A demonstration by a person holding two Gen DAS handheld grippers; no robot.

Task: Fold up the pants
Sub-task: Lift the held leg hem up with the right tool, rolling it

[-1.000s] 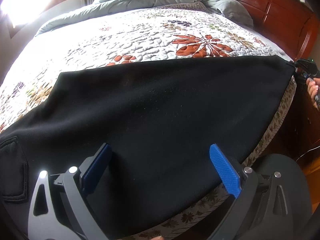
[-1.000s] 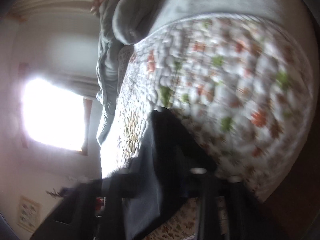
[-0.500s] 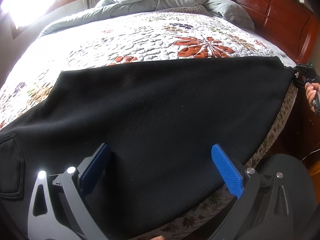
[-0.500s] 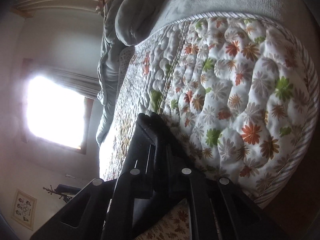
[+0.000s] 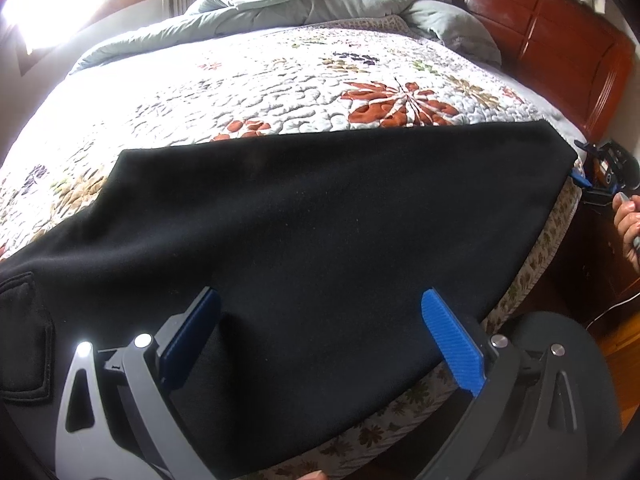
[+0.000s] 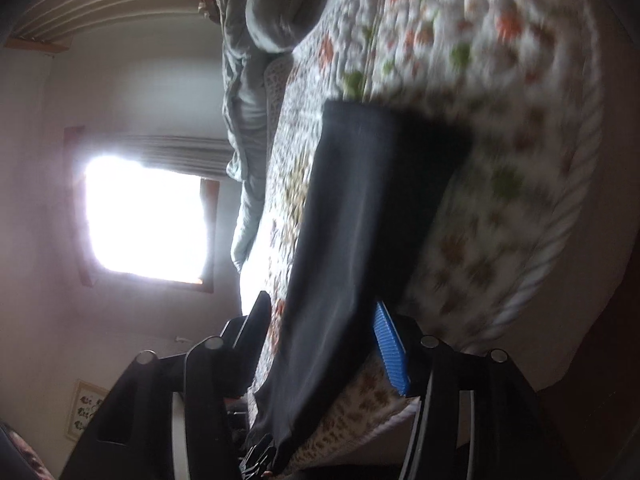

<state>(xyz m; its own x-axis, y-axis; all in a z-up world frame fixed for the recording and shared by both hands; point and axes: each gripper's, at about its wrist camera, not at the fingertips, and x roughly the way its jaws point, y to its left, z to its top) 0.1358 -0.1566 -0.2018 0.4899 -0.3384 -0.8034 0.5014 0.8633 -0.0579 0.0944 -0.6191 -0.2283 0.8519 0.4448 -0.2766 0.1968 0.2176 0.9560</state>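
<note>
A: Where are the pants (image 5: 320, 232)?

B: Black, spread flat across my near edge of the quilt (image 5: 248, 96).

A: And your grippers?

B: My left gripper (image 5: 320, 312) hovers over the pants, fingers wide apart, holding nothing. My right gripper (image 6: 320, 320) is opening; the pants' end lies between its fingers, unpinched.

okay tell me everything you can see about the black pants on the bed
The black pants look like soft, matte knit fabric, spread flat and smooth across the near edge of the flowered quilt, partly overhanging its side. A stitched pocket shows at the left end. The open left gripper hovers over them; the right gripper, jaws opening, straddles the far end.
</note>
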